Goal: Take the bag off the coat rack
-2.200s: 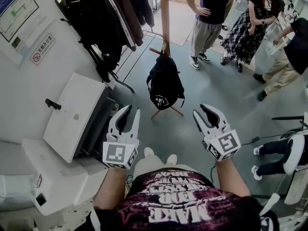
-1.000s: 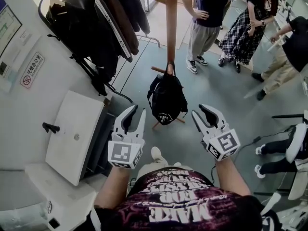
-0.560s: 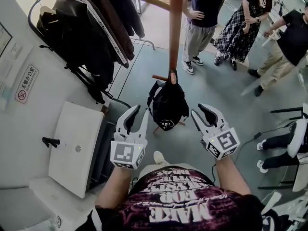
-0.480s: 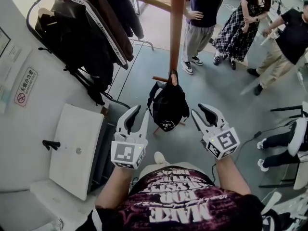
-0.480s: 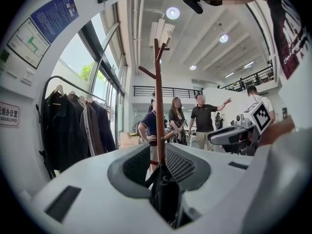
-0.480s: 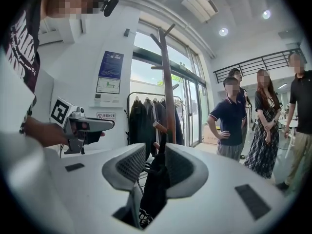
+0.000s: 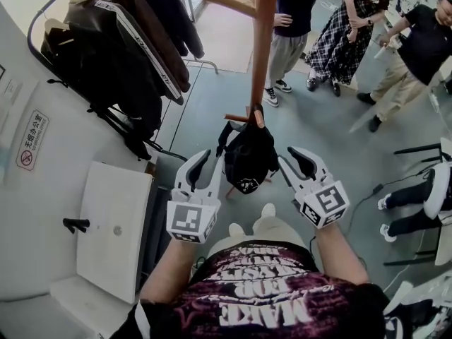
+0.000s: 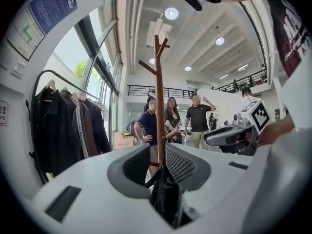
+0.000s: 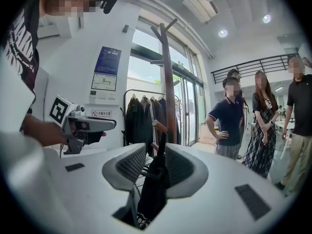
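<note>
The black backpack (image 7: pixel 248 157) hangs by its top loop from a low peg (image 7: pixel 239 117) of the wooden coat rack (image 7: pixel 265 41), its body against the pole and well above the grey floor (image 7: pixel 318 129). In the head view it lies between the two grippers and a little beyond them.

The left gripper (image 7: pixel 205 167) is to the backpack's left, its inner jaw tip just beside the bag's side; whether it touches cannot be told. Its jaws are spread and pinch nothing. In the left gripper view the backpack (image 8: pixel 165 199) shows through the gap of the left gripper (image 8: pixel 157 165), low and ahead of the tips, with the coat rack (image 8: pixel 158 106) rising straight behind it.

The right gripper (image 7: pixel 293 162) is to the bag's right, near it but apart, jaws likewise spread and empty. In the right gripper view the backpack (image 9: pixel 151 189) again fills the lower part of the gap of the right gripper (image 9: pixel 155 167), with the coat rack (image 9: pixel 167 96) behind, and the left gripper (image 9: pixel 85 126) shows off to the side.

Dark jackets (image 7: pixel 127 48) hang on a garment rail by the wall at the left, above a white cabinet (image 7: pixel 113 239). Several people (image 7: pixel 296 27) stand past the coat rack.
</note>
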Available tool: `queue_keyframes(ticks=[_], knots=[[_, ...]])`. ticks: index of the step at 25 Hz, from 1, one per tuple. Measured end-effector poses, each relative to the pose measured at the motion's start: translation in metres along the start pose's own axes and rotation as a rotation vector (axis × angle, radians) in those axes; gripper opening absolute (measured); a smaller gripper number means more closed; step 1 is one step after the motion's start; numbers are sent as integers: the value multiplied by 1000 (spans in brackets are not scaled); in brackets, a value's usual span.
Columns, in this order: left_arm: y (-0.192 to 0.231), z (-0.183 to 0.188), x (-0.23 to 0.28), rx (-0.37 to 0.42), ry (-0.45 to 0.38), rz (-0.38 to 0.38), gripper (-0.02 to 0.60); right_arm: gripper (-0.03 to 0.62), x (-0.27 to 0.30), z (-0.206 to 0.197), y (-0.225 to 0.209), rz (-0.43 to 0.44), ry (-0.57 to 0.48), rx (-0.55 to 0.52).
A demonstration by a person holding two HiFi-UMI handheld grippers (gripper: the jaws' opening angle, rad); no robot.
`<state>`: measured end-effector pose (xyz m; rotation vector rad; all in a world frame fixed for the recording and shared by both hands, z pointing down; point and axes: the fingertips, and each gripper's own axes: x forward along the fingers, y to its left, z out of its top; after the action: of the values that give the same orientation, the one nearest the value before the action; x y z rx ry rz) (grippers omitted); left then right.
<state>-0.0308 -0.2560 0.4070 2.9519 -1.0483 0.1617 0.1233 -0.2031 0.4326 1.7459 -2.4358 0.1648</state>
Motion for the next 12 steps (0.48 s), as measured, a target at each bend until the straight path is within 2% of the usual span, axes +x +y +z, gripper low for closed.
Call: queue_keyframes(ticks=[12], knots=[[-1, -13, 35, -3, 28, -10, 86, 132, 27, -15, -20, 25, 38, 8]])
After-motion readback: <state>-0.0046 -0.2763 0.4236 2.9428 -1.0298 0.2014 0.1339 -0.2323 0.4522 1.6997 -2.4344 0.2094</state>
